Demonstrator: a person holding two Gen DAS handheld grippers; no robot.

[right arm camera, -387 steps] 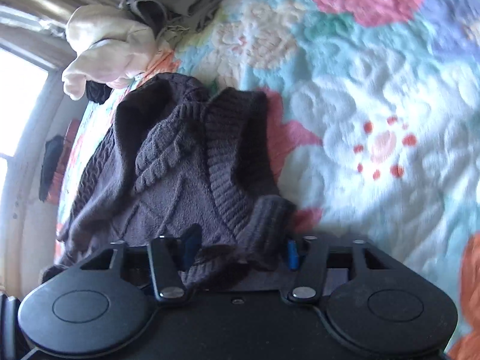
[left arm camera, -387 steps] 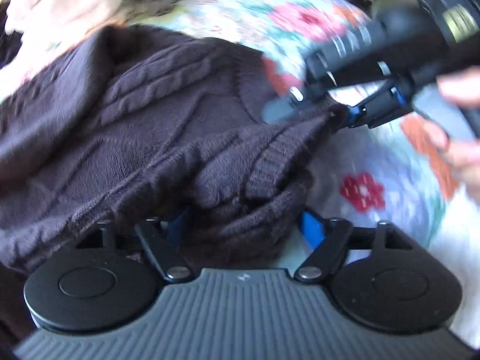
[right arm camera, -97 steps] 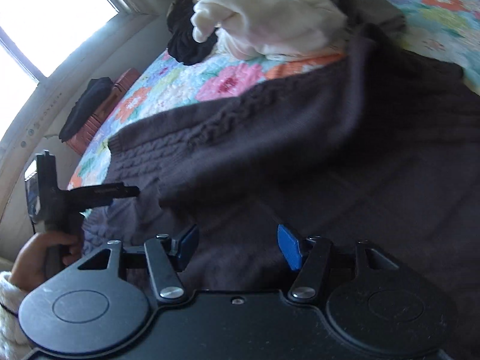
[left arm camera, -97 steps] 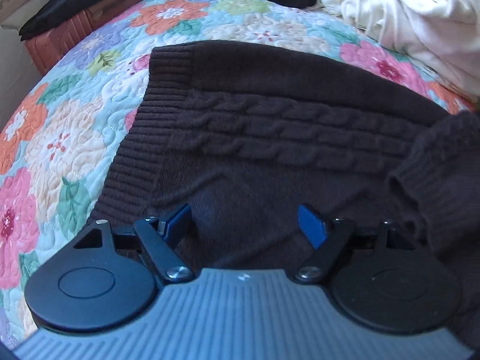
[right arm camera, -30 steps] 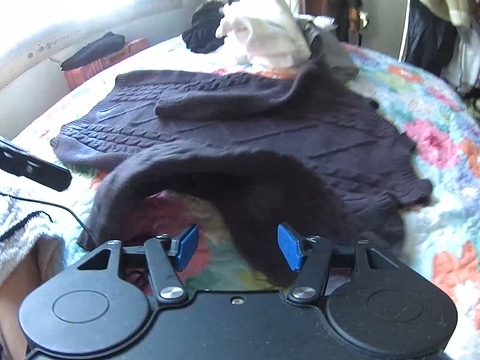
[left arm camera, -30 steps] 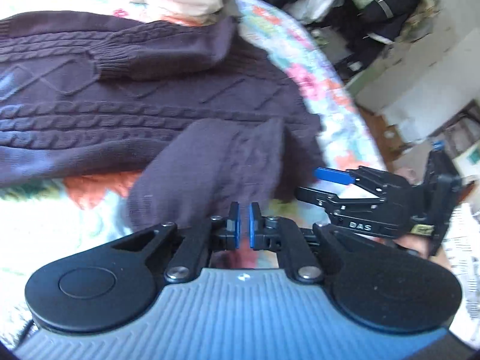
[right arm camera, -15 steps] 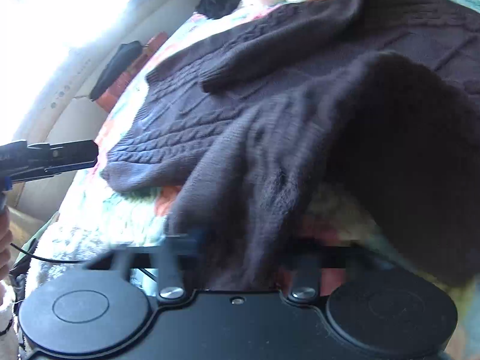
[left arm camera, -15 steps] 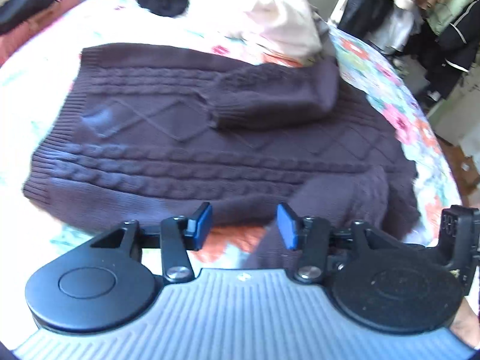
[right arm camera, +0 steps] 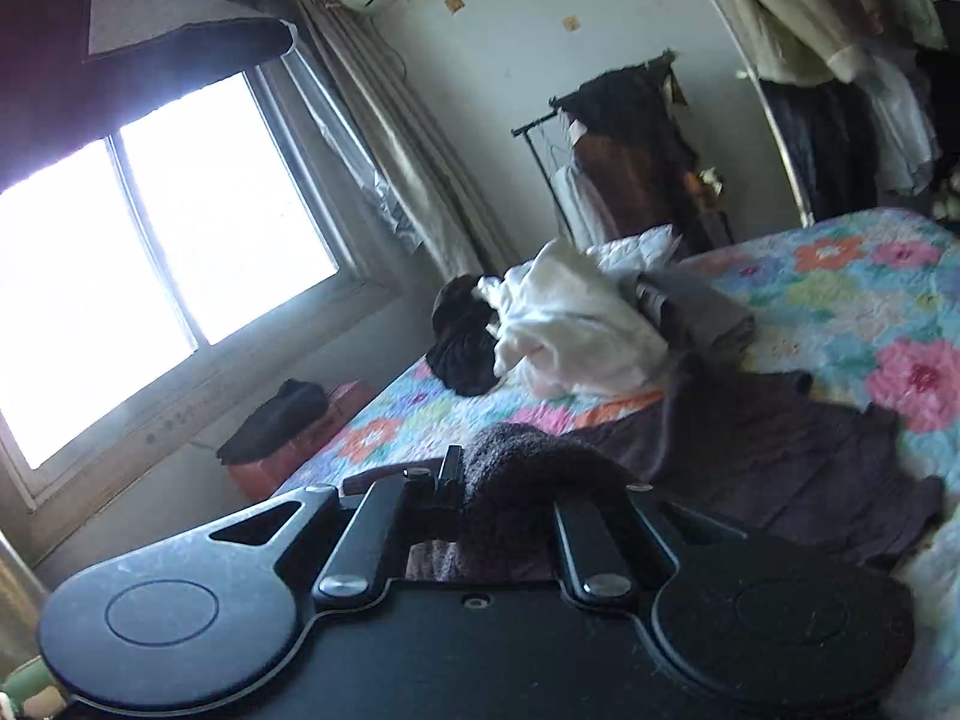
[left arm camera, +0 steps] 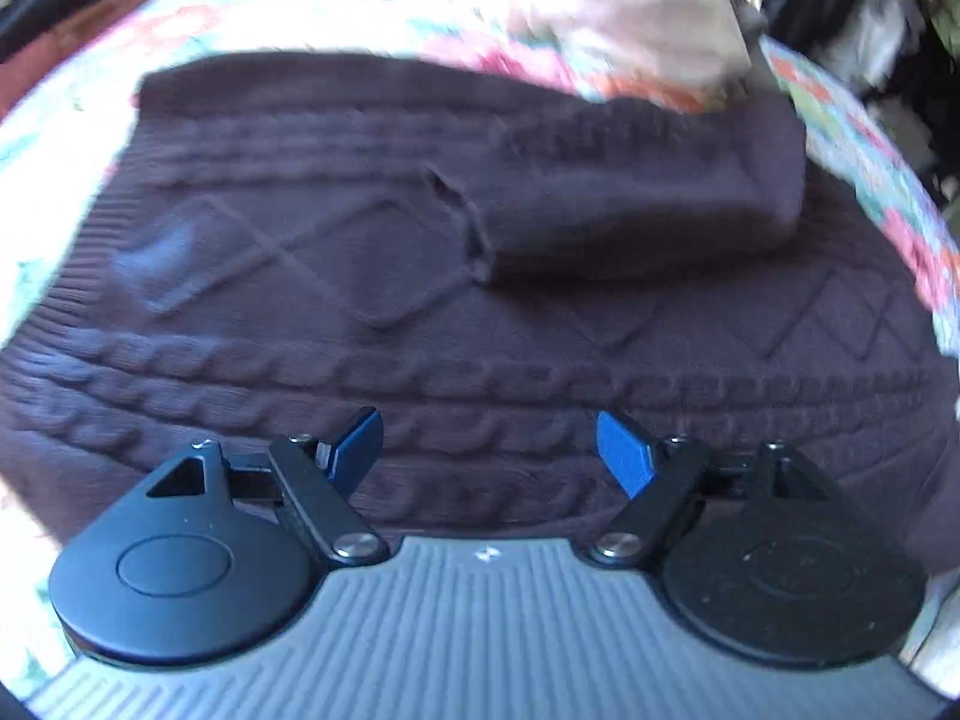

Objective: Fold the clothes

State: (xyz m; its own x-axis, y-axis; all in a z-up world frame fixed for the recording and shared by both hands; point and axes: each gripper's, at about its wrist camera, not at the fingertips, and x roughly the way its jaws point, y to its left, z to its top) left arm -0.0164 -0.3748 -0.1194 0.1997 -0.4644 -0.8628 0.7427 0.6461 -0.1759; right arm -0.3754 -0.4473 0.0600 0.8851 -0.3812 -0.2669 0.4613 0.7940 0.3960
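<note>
A dark brown cable-knit sweater (left arm camera: 420,312) lies spread flat on the floral quilt (left arm camera: 54,120). One sleeve (left arm camera: 630,204) is folded across its chest. My left gripper (left arm camera: 489,450) is open and empty, just above the sweater's near edge. My right gripper (right arm camera: 510,480) is shut on the other sleeve (right arm camera: 516,462) and holds it lifted, draped over the fingers. The rest of the sweater (right arm camera: 810,468) lies on the quilt (right arm camera: 870,312) to the right of it.
A heap of white clothes (right arm camera: 570,330), a grey garment (right arm camera: 702,312) and a black garment (right arm camera: 462,342) sit at the far side of the bed. The white heap also shows in the left wrist view (left arm camera: 630,6). A clothes rack (right arm camera: 624,162) and a window (right arm camera: 150,240) are behind.
My right gripper has closed on the loose sleeve and lifted it, tilting up toward the room. My left gripper has opened wider and moved in closer over the sweater.
</note>
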